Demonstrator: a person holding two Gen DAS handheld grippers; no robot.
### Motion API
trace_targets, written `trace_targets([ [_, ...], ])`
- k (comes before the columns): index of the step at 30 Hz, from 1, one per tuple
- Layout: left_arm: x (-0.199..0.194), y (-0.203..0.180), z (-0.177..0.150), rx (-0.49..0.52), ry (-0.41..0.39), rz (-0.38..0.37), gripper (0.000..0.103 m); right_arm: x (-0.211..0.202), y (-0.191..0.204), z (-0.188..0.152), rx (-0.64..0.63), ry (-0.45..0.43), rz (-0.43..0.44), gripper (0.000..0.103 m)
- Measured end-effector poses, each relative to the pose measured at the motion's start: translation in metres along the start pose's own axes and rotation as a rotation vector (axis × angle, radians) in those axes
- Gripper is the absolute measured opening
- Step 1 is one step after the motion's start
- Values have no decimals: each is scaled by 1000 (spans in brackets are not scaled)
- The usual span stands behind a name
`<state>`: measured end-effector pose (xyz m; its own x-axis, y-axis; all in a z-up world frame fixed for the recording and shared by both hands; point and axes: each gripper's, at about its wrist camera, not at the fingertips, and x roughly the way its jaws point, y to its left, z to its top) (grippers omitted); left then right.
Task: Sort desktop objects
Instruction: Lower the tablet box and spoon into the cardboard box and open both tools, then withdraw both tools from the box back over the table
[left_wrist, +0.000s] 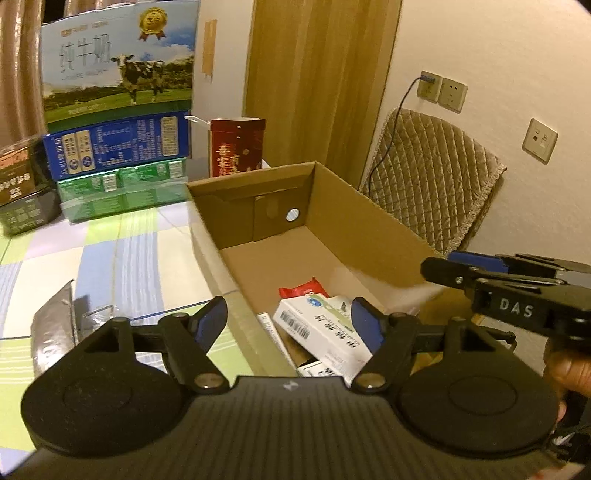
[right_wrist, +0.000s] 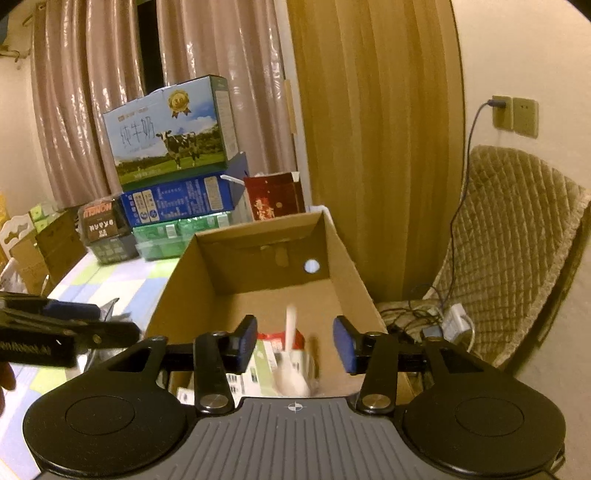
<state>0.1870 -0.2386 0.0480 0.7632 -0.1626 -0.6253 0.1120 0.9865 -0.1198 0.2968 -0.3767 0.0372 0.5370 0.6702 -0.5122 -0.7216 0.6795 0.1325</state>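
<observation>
Spreading under everything, a tablecloth checked in pale green, blue and white (left_wrist: 122, 258). Standing on it, an open brown cardboard box (left_wrist: 354, 229) with a round hole in its far wall, its near end holding the sorted items. Rising behind the box, a stack of milk cartons topped by a blue-and-green one printed with a cow (right_wrist: 170, 136), and beside that stack a dark red gift box (right_wrist: 275, 195). Leaning against the wall at the right, a chair under a quilted tan cover (right_wrist: 517, 243).

Hovering over the box's near left edge, the left gripper (left_wrist: 288, 321), blue-padded jaws wide apart and gripping nothing. Hanging above the box's near end, the right gripper (right_wrist: 295, 341), jaws likewise apart and empty.

Lying tilted in the box's near end, a white rectangular medicine carton with a barcode (left_wrist: 321, 332). Peeking out behind it, a small red packet (left_wrist: 303, 288). Blurring above the cartons in the right wrist view, a white plastic spoon (right_wrist: 291, 365), seemingly in mid-air between the parted jaws and touching neither. Resting on the cloth left of the box, a crumpled silver foil wrapper (left_wrist: 55, 321).
</observation>
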Motion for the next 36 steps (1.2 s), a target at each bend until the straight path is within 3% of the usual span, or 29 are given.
trace_targets([
  [14,-40,15,-27,-30,5,48,75,-43,29,-24,11,8,41,67],
  [25,-84,38,-46,-57,-15,106,85,-61,77,-18,-56,-25,117,93],
  [36,-119,76,-67,-114,-33,183,98,-63,128,-15,-132,-29,174,101],
])
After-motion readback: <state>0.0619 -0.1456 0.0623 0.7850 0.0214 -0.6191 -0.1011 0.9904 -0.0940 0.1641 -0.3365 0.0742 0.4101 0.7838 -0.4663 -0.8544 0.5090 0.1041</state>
